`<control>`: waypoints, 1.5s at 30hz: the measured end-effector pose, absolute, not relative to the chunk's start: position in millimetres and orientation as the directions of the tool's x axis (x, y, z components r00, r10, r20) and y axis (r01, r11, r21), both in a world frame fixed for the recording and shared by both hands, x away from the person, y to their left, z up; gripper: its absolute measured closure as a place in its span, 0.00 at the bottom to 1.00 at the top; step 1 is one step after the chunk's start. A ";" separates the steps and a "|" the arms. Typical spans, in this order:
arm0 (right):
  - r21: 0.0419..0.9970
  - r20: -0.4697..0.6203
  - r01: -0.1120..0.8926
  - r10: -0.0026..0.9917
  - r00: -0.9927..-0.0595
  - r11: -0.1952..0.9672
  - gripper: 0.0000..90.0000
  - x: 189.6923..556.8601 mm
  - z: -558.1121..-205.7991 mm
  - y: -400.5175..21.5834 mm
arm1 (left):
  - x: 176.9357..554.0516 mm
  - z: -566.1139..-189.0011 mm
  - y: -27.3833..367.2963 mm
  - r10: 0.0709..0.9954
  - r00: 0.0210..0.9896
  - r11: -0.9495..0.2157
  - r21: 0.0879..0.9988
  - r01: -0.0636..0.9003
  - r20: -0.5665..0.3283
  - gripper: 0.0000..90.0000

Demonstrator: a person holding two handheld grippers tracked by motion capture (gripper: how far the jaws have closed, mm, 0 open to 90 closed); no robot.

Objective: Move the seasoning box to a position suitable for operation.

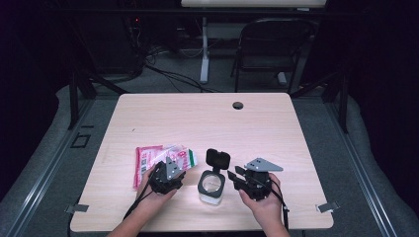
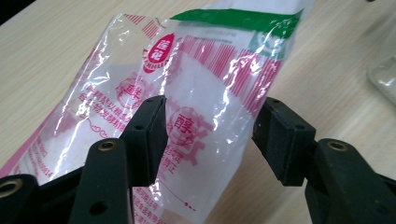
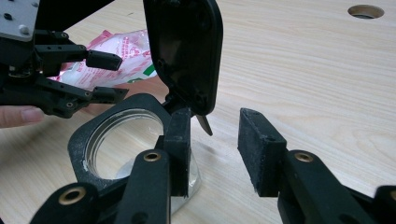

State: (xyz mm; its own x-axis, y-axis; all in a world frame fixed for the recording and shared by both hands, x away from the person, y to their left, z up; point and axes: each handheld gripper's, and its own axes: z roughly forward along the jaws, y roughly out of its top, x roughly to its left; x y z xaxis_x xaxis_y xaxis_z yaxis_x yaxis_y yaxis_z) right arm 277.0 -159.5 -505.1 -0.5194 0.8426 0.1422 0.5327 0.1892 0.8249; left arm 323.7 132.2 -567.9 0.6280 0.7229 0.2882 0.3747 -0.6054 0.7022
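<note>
— Where do we have the left gripper [image 2: 209, 140]?

— Over the clear packet [image 2: 187, 107] with pink print and a green strip. Our jaws stand wide apart, the packet lying between and beyond them on the table [image 1: 276, 128]; we grip nothing.

— And the right gripper [image 3: 214, 149]?

— Also parted and holding nothing. The container [image 3: 100, 144], its black lid [image 3: 184, 51] flipped upright, sits just beside our left jaw, which seems to touch its black rim. In the high view the container [image 1: 211, 185] stands between our two grippers.
</note>
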 end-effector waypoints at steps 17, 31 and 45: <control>0.825 0.146 0.537 0.854 -0.499 0.173 0.72 273.1 -506.4 -163.6 | 331.8 -581.5 134.5 0.747 0.574 -0.611 0.687 0.395 0.334 0.57; 0.827 0.149 0.535 0.849 -0.507 0.174 0.72 272.4 -506.2 -163.8 | 341.3 -586.4 148.2 0.802 0.546 -0.532 0.708 0.465 0.244 0.78; 0.806 0.123 0.544 0.833 -0.539 0.234 0.68 273.6 -510.5 -156.8 | 346.0 -585.3 157.1 0.820 0.547 -0.477 0.729 0.490 0.169 0.90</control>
State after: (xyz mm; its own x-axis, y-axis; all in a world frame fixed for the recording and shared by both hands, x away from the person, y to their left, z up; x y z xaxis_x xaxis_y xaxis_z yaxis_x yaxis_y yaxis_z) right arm 273.6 -156.8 -510.5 -0.5394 0.8331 0.1225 0.5441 0.2338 0.8058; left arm 346.0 157.1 -585.3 0.5473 0.8198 0.1686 0.4902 -0.4773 0.7293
